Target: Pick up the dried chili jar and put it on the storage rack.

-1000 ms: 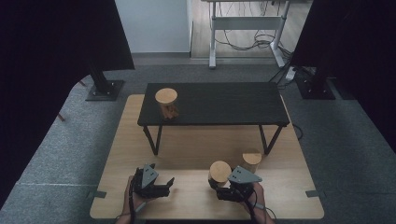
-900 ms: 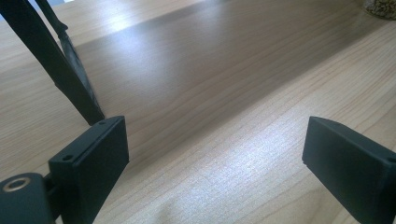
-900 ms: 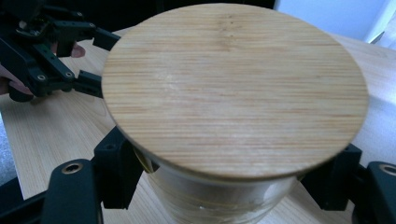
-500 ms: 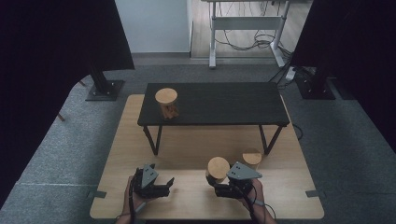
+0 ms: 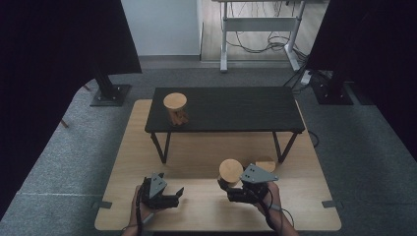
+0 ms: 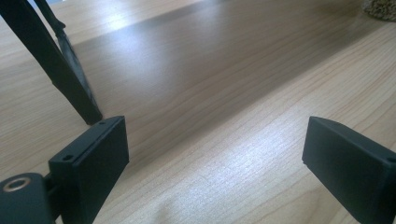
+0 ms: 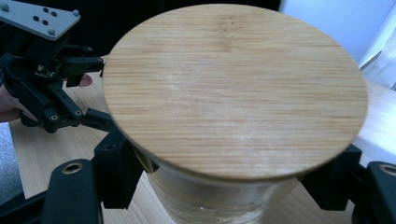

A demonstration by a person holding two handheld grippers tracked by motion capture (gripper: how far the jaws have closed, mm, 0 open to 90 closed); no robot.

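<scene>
The jar (image 5: pixel 230 173) with the bamboo lid (image 7: pixel 233 88) stood on the light wooden board (image 5: pixel 196 162) in front of the low black table (image 5: pixel 231 105), near the board's front edge and to the right of its middle. The right gripper (image 5: pixel 236 189) had its two black jaws set on either side of the jar's clear body just under the lid, pinching it; in the right gripper view the round lid lay flat and level on top, hiding most of the glass below. A second lidded jar (image 5: pixel 175 109) with dark contents stood on the left end of the black table, well apart from the first. A small round wooden disc (image 5: pixel 266 163) lay on the board just beside the right gripper, by the table's right leg. The left gripper (image 5: pixel 169 194) rested low over the board at the front left, its jaws spread wide with bare wood between them, holding nothing. In the left gripper view a black table leg (image 6: pixel 51 65) slanted down to the board near the left jaw.
</scene>
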